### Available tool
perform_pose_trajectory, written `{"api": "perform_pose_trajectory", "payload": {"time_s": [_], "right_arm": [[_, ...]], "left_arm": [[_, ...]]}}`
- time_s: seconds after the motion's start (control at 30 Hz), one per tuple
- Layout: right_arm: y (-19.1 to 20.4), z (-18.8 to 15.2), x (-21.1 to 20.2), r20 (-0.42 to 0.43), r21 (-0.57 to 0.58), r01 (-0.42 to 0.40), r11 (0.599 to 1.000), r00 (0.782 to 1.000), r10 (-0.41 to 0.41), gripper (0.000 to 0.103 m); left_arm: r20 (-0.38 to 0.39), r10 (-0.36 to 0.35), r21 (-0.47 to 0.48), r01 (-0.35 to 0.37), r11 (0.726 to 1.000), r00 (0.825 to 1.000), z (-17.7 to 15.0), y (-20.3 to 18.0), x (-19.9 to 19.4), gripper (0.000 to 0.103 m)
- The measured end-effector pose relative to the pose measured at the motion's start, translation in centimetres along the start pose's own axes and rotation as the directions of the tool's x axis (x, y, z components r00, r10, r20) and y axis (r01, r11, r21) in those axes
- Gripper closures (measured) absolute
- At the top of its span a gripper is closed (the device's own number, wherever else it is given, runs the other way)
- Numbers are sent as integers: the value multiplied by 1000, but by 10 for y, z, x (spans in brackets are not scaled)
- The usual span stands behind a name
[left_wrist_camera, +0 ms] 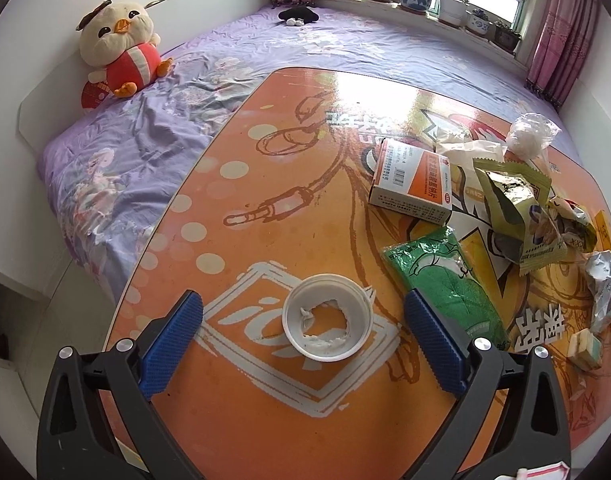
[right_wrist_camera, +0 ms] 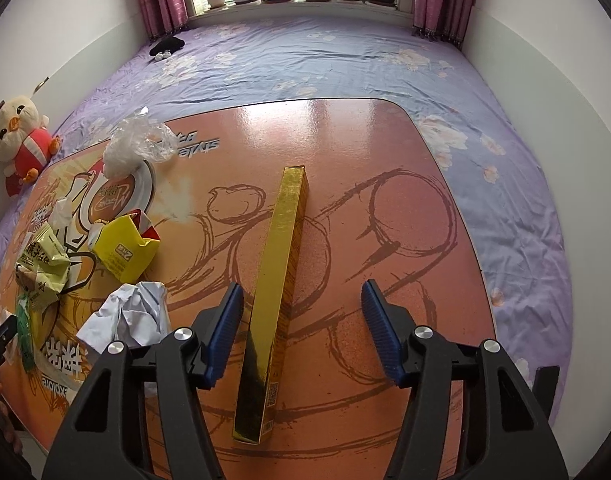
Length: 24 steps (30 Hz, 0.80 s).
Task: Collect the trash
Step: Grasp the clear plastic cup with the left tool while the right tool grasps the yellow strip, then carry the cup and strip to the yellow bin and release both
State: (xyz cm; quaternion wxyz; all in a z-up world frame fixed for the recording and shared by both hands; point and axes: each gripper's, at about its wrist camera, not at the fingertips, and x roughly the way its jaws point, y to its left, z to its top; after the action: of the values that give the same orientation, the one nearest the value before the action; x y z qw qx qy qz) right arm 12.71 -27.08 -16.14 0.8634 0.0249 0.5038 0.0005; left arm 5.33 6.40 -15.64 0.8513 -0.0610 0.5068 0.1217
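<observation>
White cup (left_wrist_camera: 327, 317) between the left gripper's (left_wrist_camera: 303, 330) open jaws; gold box (right_wrist_camera: 274, 300) between the right gripper's (right_wrist_camera: 303, 330) open jaws.

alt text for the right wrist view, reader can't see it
The open right claw straddles the near part of a long gold box lying on an orange table. Crumpled paper and wrappers lie left; a purple bed lies behind.

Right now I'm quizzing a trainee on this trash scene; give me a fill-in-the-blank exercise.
1. The white cup lies between the open fingers of the ____ gripper.
2. The right gripper is open around a long ____ box.
3. The plush chick sits on the ____.

Missing: left; gold; bed
</observation>
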Motion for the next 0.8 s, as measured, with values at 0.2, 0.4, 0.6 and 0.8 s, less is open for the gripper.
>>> {"api": "perform_pose_trajectory", "payload": {"time_s": [0.2,0.4,0.6,0.8], "right_arm": [[11,2,1,16,-46,-18,999,1000,19,59],[14,0,-3,11,-73,-57,996,998,58,84],[15,-4,-5,1,-97,-85,992,996,85,90],[13,-3,-6,-9,-98,-89,991,996,89,90]], "left_arm": [[-10,-14,26,14,1000,1000,1,0,0,7],[2,-44,70,44,997,999,-2,-1,-9,39],[-4,-64,96,64,993,998,0,6,-10,64],[-21,-101,86,102,991,995,3,10,-9,64]]}}
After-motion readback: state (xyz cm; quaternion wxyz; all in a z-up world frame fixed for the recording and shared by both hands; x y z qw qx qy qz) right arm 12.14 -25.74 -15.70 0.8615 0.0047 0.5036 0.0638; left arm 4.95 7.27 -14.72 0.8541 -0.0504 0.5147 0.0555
